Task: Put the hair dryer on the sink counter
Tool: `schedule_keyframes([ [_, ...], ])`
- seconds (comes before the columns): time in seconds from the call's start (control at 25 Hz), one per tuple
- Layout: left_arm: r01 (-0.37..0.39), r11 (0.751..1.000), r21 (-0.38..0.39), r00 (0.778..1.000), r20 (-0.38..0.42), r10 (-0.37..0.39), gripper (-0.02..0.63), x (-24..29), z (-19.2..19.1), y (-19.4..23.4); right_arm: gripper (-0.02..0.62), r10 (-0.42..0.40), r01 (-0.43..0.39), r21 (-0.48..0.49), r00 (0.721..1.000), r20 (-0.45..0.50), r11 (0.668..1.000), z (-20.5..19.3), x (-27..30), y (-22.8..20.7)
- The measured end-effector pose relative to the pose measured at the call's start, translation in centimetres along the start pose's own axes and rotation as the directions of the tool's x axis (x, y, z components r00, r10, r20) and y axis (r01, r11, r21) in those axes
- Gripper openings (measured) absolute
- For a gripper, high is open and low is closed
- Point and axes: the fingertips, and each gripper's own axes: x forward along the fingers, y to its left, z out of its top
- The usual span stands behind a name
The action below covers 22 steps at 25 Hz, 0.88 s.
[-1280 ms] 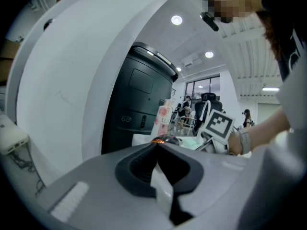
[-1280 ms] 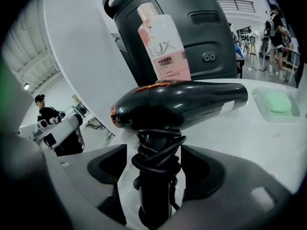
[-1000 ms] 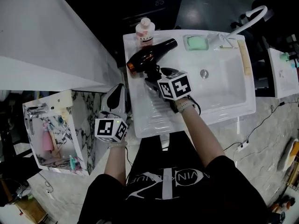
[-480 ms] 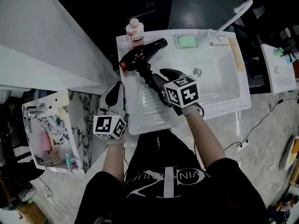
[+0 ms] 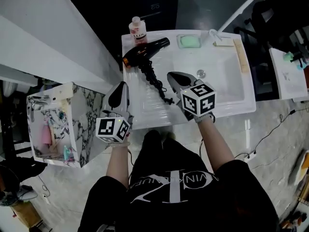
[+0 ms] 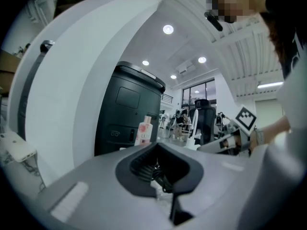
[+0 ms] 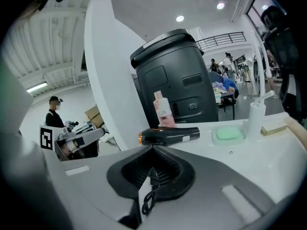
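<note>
The black hair dryer [image 5: 145, 52] lies on its side at the back left of the white sink counter [image 5: 145, 115]. Its coiled cord [image 5: 155, 83] trails toward the front edge. My right gripper [image 5: 174, 77] hovers over the counter to the right of the cord. Its jaws have just been closing and are now shut with nothing between them. In the right gripper view the hair dryer [image 7: 168, 136] lies ahead, apart from the right gripper [image 7: 153, 151]. My left gripper [image 5: 120, 92] hangs off the counter's left edge, jaws together and empty.
A pink-labelled bottle [image 5: 137, 29] stands behind the dryer. Along the back edge are a green soap dish [image 5: 189, 41] and a white faucet [image 5: 227, 25], with the basin [image 5: 217, 86] to the right. A marble-patterned shelf box [image 5: 53, 124] stands at the left.
The right gripper has let go of the dryer's handle, drawn back toward the person and closed. The dryer stays on the counter. The left gripper has risen a little.
</note>
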Motion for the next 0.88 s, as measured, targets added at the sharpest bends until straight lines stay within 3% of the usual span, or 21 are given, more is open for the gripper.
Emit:
schedule_keyframes([
  [0.2,-0.016,1.0,0.016,0.999,0.03,0.016,0.0,-2.1,1.1,-1.5,0.002,0.051,-0.049,-0.035,0.997,0.063,0.998,0.7,-3.0,0.5],
  [0.52,-0.082,0.995,0.053,0.995,0.065,0.079,0.0,-5.2,2.3,-2.5,0.002,0.062,-0.047,-0.093,0.985,0.159,0.995,1.0,-6.8,0.7],
  [0.88,-0.131,0.988,0.08,0.989,0.084,0.124,0.0,-7.8,3.0,-3.0,0.002,0.052,-0.032,-0.095,0.974,0.219,0.995,1.0,-9.6,0.8],
])
